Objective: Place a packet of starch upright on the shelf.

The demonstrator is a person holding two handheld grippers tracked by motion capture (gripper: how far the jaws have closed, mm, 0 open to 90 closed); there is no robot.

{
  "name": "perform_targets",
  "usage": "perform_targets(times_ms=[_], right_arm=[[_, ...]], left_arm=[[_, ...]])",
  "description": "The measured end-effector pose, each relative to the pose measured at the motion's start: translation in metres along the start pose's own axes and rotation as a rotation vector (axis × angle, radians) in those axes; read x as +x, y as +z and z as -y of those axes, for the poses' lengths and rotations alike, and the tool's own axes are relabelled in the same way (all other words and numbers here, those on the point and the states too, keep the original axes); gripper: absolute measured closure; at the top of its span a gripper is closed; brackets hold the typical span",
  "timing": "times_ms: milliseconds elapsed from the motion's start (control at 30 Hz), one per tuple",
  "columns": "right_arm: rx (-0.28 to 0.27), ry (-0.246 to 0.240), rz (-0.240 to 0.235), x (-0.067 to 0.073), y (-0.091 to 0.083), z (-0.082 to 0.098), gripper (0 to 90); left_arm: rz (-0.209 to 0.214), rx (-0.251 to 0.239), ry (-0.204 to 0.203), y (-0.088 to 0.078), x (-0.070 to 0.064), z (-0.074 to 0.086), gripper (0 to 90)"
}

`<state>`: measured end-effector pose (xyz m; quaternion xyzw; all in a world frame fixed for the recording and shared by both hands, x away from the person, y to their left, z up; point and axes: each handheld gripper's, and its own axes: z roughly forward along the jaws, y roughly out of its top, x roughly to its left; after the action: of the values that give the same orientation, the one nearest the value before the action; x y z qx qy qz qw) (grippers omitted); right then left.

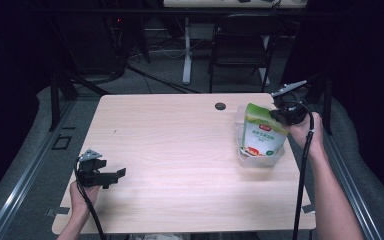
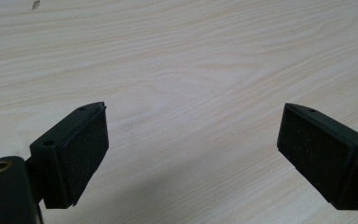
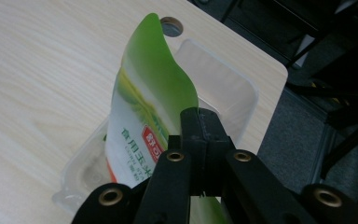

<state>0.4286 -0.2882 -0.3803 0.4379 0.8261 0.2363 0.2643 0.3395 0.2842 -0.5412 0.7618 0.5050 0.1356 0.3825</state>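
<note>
A green and white food pouch (image 1: 261, 131) stands upright in a clear plastic tray (image 1: 260, 159) at the table's right side. My right gripper (image 1: 279, 115) is shut on the pouch's upper right edge. In the right gripper view the black jaws meet at the gripper's tip (image 3: 200, 122), pinching the pouch (image 3: 144, 112) over the clear tray (image 3: 228, 84). My left gripper (image 1: 120, 173) rests low over the front left of the table, open. Its two pads (image 2: 86, 149) stand far apart above bare wood, with nothing between them.
The light wooden table (image 1: 180, 150) has a round cable hole (image 1: 220, 106) near its far edge. A dark chair (image 1: 240, 45) and a white desk leg (image 1: 186, 50) stand behind the table. The right table edge lies close beside the tray.
</note>
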Motion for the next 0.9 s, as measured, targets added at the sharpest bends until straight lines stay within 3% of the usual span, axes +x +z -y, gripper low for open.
perform_targets(times_ms=[300, 533, 633, 767, 833, 867, 900], right_arm=[[-0.014, 0.084, 0.023, -0.011, 0.014, 0.002, 89.9], [-0.021, 0.097, -0.010, -0.015, 0.011, 0.004, 84.1], [-0.048, 0.105, -0.017, -0.016, 0.003, 0.004, 75.5], [-0.063, 0.107, -0.037, -0.013, -0.009, 0.002, 53.1], [-0.073, 0.112, -0.036, -0.012, -0.013, 0.002, 48.9], [-0.085, 0.116, -0.061, -0.009, -0.021, 0.001, 40.1], [-0.091, 0.120, -0.067, -0.007, -0.024, 0.001, 37.0]], left_arm=[[-0.002, 0.001, 0.000, -0.001, 0.000, 0.000, 8.9], [-0.004, -0.001, 0.001, -0.002, 0.001, 0.000, 8.9], [-0.003, 0.000, 0.001, -0.002, 0.000, 0.000, 8.9], [-0.003, -0.001, 0.001, -0.002, 0.000, 0.000, 8.9], [-0.003, 0.000, 0.001, -0.002, 0.000, 0.000, 8.9], [-0.003, 0.000, 0.001, -0.002, 0.000, 0.000, 8.9], [-0.003, 0.000, 0.001, -0.002, 0.000, 0.000, 8.9]])
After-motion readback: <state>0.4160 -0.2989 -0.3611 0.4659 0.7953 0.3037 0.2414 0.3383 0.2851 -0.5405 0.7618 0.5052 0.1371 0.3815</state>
